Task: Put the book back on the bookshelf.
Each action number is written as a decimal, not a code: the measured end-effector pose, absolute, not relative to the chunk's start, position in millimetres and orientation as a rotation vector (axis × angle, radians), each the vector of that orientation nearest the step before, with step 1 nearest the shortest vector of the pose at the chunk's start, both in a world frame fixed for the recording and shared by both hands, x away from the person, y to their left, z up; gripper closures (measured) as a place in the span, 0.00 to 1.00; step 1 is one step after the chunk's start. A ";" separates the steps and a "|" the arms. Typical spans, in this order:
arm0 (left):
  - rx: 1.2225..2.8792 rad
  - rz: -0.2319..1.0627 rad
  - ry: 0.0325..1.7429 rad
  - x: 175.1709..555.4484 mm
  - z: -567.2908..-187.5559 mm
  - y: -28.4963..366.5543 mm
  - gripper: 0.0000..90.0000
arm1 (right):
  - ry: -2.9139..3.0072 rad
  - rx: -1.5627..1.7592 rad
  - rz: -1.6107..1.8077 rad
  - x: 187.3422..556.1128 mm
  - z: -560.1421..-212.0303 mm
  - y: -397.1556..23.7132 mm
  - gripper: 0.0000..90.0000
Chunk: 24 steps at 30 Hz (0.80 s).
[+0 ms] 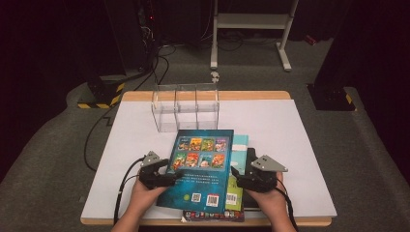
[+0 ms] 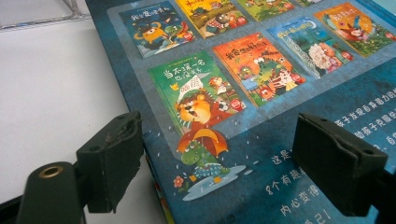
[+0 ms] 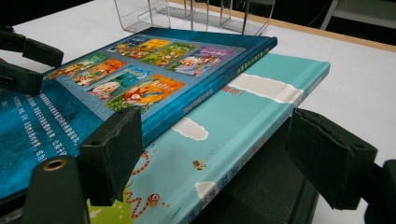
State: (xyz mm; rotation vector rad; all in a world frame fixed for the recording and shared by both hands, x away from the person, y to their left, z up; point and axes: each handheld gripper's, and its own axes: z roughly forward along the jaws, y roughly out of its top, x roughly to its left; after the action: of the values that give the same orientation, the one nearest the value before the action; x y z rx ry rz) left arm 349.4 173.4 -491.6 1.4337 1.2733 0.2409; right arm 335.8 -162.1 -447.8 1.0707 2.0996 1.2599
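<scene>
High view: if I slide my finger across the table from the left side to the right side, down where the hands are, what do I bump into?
Bare white table → left gripper → dark blue book on top of the stack → right gripper → bare white table again.

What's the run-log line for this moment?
left gripper: open, at blue book's left edge | right gripper: open, at stack's right edge | blue book: topmost | clear organizer: behind

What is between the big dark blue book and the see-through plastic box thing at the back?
Nothing: in the high view, bare white table separates the dark blue picture book from the clear plastic divided holder.
</scene>
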 end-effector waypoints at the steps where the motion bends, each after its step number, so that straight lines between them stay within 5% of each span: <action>1: 1.434 0.242 1.276 349.3 -491.2 173.5 0.19 | 2.102 1.069 1.259 335.4 -447.6 -161.4 0.21; 24: 1.469 0.216 1.221 338.1 -486.8 158.5 0.22 | 2.118 1.108 1.273 335.1 -447.2 -160.2 0.19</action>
State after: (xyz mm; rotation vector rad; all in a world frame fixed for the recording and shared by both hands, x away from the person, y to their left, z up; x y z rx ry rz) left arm 338.1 158.5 -486.8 1.4692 1.2209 0.2164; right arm 335.1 -160.2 -447.2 1.1077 2.1176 1.2729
